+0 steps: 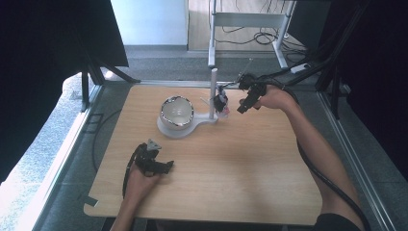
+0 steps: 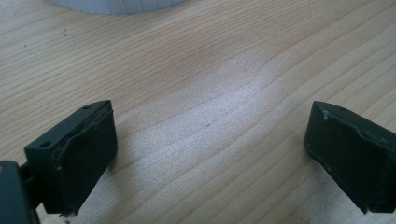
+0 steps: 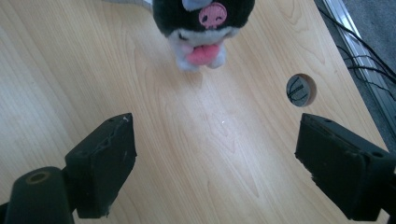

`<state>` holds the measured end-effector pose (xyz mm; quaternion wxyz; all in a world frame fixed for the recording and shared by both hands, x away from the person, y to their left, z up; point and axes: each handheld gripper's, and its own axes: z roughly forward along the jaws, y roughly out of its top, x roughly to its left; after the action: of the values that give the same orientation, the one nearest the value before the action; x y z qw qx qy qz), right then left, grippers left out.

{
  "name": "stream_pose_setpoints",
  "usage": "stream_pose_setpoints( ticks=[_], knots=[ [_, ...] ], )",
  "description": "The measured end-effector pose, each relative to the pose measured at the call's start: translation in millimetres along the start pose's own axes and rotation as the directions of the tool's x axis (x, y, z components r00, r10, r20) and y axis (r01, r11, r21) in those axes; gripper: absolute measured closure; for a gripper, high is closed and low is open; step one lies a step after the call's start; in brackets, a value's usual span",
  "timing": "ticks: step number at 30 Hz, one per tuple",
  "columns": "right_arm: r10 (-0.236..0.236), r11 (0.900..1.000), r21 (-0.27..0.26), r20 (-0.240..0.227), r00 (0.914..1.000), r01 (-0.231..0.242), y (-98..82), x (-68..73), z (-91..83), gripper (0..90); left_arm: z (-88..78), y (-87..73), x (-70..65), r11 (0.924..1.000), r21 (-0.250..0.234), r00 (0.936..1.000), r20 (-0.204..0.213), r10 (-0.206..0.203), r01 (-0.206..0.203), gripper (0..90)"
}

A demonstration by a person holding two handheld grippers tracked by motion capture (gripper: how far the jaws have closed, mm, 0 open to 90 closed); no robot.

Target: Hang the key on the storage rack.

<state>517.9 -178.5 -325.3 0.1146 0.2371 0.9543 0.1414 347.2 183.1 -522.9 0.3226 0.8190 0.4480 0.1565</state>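
A: We judge the plush toy (image 3: 201,25) light, soft and squashy. It sits at the top centre of the right gripper view; from above it hangs beside the white stand (image 1: 213,94), just right of the bowl (image 1: 176,111). We'd pinch its body, not the trim.

B: Agreed. The right gripper (image 1: 243,107) has its jaws wide apart with nothing between them; the left gripper (image 1: 163,167), low left on the worktop (image 1: 250,163), is also spread and empty. Our high view shows the stand; the right gripper view shows the toy's pink patch.
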Motion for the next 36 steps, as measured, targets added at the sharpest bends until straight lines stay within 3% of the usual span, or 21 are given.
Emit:
stream_pose_setpoints(
  ticks=[11,26,30,36],
  knots=[
    [0.006,0.999,-0.040,0.029,0.9996,-0.005,-24.4,8.8,-15.2,3.0,-0.1,0.0,0.0,1.0000,0.000,1.0000,0.000,0.000,0.000,2.6],
    [0.015,0.998,-0.060,0.038,0.9992,-0.012,-65.8,27.0,-18.5,2.5,0.1,-0.1,-0.3,1.0000,-0.003,1.0000,-0.002,-0.003,0.003,2.7],
    [0.052,0.995,-0.088,0.031,0.9982,-0.049,-77.8,30.7,-18.1,2.7,0.2,-0.1,-0.2,1.0000,-0.003,1.0000,-0.002,-0.001,0.001,2.7],
    [0.061,0.994,-0.095,0.043,0.9972,-0.056,-97.2,37.2,-18.2,2.7,0.1,-0.1,-0.2,1.0000,-0.002,1.0000,-0.003,-0.001,0.001,2.7]
  ],
)
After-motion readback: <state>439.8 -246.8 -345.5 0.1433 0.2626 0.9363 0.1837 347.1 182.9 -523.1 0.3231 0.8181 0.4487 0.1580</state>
